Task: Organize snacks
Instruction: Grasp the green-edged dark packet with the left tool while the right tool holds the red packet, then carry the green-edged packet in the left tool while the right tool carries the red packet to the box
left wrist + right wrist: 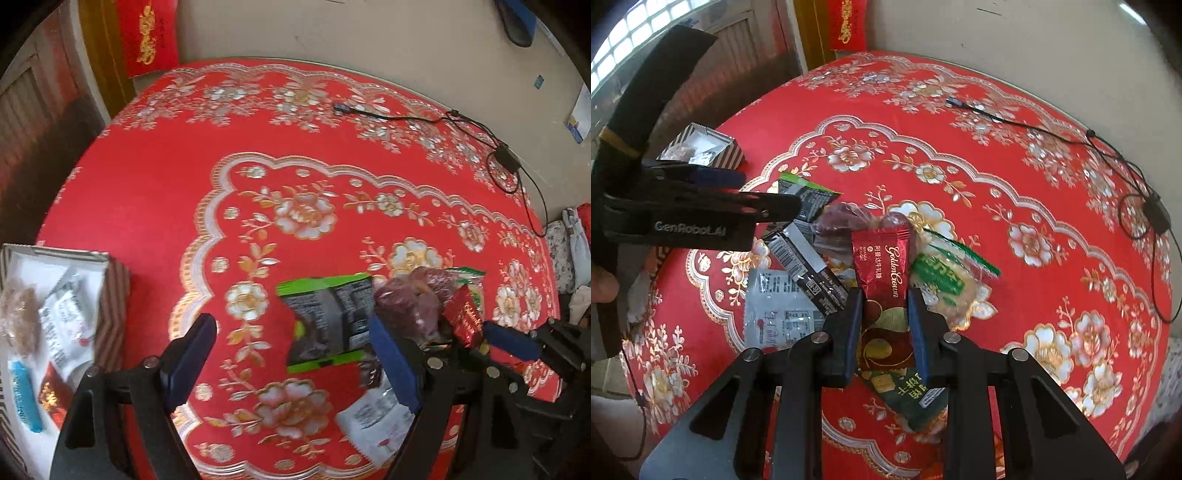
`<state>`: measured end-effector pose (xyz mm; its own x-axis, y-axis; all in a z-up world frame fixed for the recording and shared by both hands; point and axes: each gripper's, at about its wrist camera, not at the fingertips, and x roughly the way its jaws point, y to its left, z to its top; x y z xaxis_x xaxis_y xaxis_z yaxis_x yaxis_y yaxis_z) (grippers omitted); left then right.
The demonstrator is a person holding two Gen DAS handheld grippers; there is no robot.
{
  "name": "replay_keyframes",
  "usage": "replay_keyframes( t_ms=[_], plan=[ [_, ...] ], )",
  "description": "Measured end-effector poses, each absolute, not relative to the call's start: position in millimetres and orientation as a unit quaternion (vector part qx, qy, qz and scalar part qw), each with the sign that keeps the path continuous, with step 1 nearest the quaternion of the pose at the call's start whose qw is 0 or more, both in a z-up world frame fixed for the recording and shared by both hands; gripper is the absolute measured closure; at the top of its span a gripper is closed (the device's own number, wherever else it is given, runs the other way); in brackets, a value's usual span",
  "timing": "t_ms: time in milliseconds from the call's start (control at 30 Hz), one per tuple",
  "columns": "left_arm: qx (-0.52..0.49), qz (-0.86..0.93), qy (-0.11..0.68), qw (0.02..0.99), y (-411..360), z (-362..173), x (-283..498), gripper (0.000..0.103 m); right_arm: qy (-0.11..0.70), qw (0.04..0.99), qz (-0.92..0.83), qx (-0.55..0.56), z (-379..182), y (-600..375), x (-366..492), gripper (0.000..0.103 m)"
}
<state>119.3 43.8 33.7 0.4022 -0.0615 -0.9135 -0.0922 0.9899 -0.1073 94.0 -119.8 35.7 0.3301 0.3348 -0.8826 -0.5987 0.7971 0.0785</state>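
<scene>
A pile of snacks lies on the red flowered tablecloth (147, 192). My right gripper (884, 295) is shut on a red Golden Crown candy packet (882, 258), which also shows in the left wrist view (463, 319). My left gripper (291, 325) is open and empty above a black-and-green packet (328, 321), also in the right wrist view (803, 201). A striped box (114, 299) at the left holds several snacks; it also shows in the right wrist view (733, 151).
Around the pile lie a purple-red bag (413, 299), a green-and-clear cracker packet (945, 277), a white packet (775, 306) and a dark green packet (908, 391). A black cable with an adapter (506, 155) lies at the table's far right edge.
</scene>
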Motion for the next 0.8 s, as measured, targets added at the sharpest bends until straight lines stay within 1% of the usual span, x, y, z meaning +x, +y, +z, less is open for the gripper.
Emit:
replay_keyframes(
  t_ms=[167, 300, 367, 400, 433, 467, 500, 667, 800],
  plan=[
    [-0.062, -0.006, 0.561, 0.825, 28, 25, 124, 0.017, 0.503, 0.806, 0.287, -0.124, 35, -126, 93, 0.079],
    [-0.075, 0.002, 0.567, 0.82, 32, 17, 128, 0.017, 0.502, 0.808, 0.287, -0.114, 35, -128, 93, 0.079],
    [-0.086, 0.003, 0.568, 0.819, 37, 15, 129, 0.022, 0.5, 0.809, 0.288, -0.112, 36, -128, 92, 0.079],
    [-0.085, 0.005, 0.561, 0.824, 38, 16, 128, 0.034, 0.499, 0.81, 0.288, -0.112, 36, -128, 92, 0.079],
    [-0.081, 0.006, 0.558, 0.826, 39, 17, 127, 0.043, 0.498, 0.81, 0.288, -0.111, 37, -128, 91, 0.079],
    [-0.077, 0.01, 0.557, 0.827, 40, 18, 126, 0.046, 0.497, 0.811, 0.288, -0.109, 37, -128, 91, 0.079],
    [-0.076, 0.011, 0.556, 0.828, 42, 18, 126, 0.055, 0.496, 0.812, 0.288, -0.108, 38, -128, 90, 0.079],
    [-0.085, 0.018, 0.547, 0.833, 53, 25, 118, 0.057, 0.489, 0.818, 0.288, -0.094, 46, -128, 87, 0.079],
    [-0.068, 0.021, 0.531, 0.845, 56, 41, 109, 0.057, 0.48, 0.823, 0.291, -0.083, 56, -125, 84, 0.079]
  ],
)
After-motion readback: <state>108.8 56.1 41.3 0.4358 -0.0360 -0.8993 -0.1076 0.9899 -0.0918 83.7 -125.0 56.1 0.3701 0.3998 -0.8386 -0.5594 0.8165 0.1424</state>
